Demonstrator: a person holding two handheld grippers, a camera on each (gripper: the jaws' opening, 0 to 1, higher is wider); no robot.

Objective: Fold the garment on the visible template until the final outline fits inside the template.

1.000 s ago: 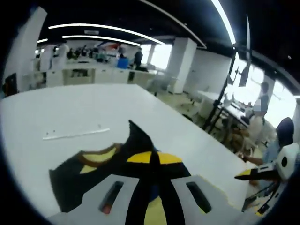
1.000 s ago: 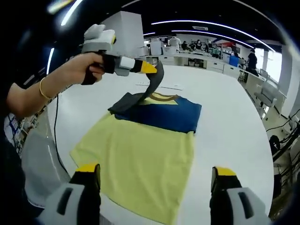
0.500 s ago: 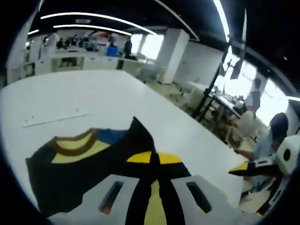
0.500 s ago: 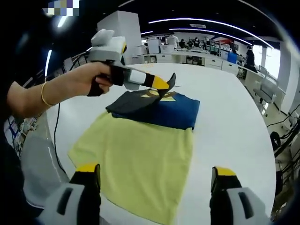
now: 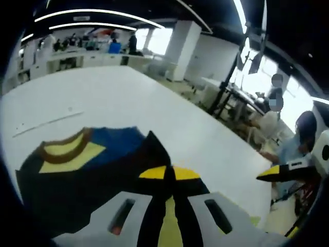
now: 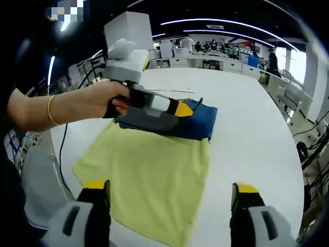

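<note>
The shirt (image 6: 154, 170) is lying on the white table (image 6: 257, 123), its yellow body spread toward the right gripper view's camera and its dark blue top part folded over at the far end. The left gripper (image 6: 186, 109), held in a person's hand (image 6: 114, 98), is pinching a dark sleeve of the shirt between its yellow-tipped jaws, which are closed tight on the cloth. A second ago that gripper was holding the sleeve lifted well above the shirt; now it is sitting low, just over the blue part, and the sleeve is lying across the folded top.

In the left gripper view, the left gripper (image 5: 169, 172) is gripping a dark peak of cloth, and the blue part with its brown and yellow collar (image 5: 64, 152) is looming larger and nearer than before. The right gripper (image 6: 169, 193) is hovering over the near edge of the yellow cloth with its jaws spread wide and nothing between them, as it was a second ago.
</note>
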